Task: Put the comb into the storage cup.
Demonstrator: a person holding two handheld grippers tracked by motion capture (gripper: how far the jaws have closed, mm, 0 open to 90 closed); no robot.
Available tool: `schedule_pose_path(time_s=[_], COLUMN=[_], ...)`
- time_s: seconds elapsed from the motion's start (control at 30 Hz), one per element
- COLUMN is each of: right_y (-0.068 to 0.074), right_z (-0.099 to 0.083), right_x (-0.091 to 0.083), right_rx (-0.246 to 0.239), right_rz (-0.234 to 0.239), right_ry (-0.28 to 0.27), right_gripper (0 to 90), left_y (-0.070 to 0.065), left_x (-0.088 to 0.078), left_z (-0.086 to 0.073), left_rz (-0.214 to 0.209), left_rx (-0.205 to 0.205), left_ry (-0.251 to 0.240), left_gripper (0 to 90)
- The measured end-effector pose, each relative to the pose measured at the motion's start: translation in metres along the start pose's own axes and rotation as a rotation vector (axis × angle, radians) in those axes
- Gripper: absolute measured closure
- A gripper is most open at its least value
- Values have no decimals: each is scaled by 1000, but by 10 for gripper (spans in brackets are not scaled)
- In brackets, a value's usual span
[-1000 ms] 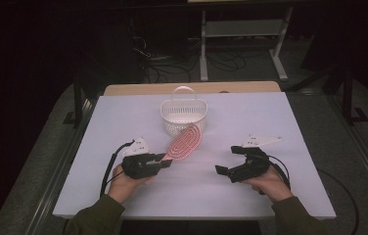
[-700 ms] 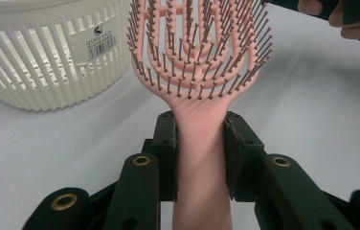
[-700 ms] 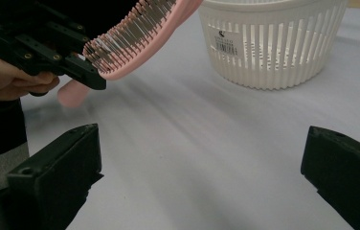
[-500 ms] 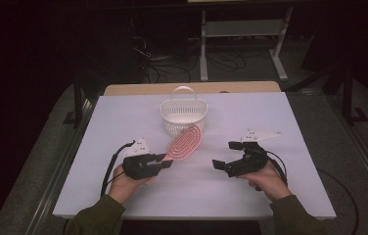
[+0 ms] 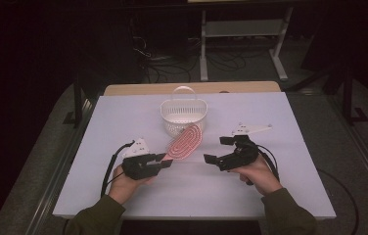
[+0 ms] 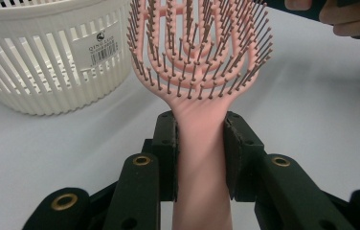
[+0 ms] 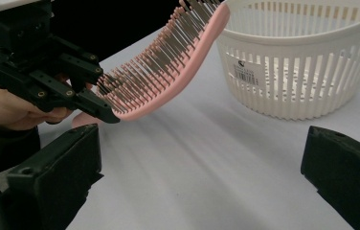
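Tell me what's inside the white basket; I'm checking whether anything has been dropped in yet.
The white basket looks empty where its slatted floor shows in the right gripper view. The near part of the floor is hidden by its wall. The pink hairbrush is outside, clamped in the left gripper.

A pale lilac worktop (image 5: 289,161) is brightly lit, a wooden edge (image 5: 192,88) seen behind it. Beyond, the dark floor (image 5: 241,68) is strewn with cables (image 5: 155,58); a white metal rack (image 5: 241,36) is glimpsed in shadow.
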State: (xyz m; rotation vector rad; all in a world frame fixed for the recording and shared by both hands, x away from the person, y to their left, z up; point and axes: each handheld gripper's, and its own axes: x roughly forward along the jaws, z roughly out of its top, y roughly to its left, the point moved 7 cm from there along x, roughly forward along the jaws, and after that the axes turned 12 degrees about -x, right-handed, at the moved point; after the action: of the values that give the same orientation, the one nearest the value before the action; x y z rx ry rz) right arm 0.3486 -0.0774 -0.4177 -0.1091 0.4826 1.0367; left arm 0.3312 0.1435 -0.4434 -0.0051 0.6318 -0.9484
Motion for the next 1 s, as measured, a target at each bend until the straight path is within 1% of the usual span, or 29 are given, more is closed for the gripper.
schedule_pose_path(time_s=[0.23,0.4,0.87,1.0], right_y=[0,0,0,0], right_z=[9,14,27,30], right_x=[6,10,32,36], right_rx=[0,6,17,15], right_rz=[14,11,23,26], right_ry=[-12,-18,-18,-18], right_gripper=[0,0,3,20], left_y=[-1,-2,-3,-3], left_x=[1,3,4,4], left_z=[0,-1,-2,-2], left_rz=[-3,-5,-3,0], left_rx=[6,13,31,35], left_ry=[-1,7,7,3], left_gripper=[699,700,699,699])
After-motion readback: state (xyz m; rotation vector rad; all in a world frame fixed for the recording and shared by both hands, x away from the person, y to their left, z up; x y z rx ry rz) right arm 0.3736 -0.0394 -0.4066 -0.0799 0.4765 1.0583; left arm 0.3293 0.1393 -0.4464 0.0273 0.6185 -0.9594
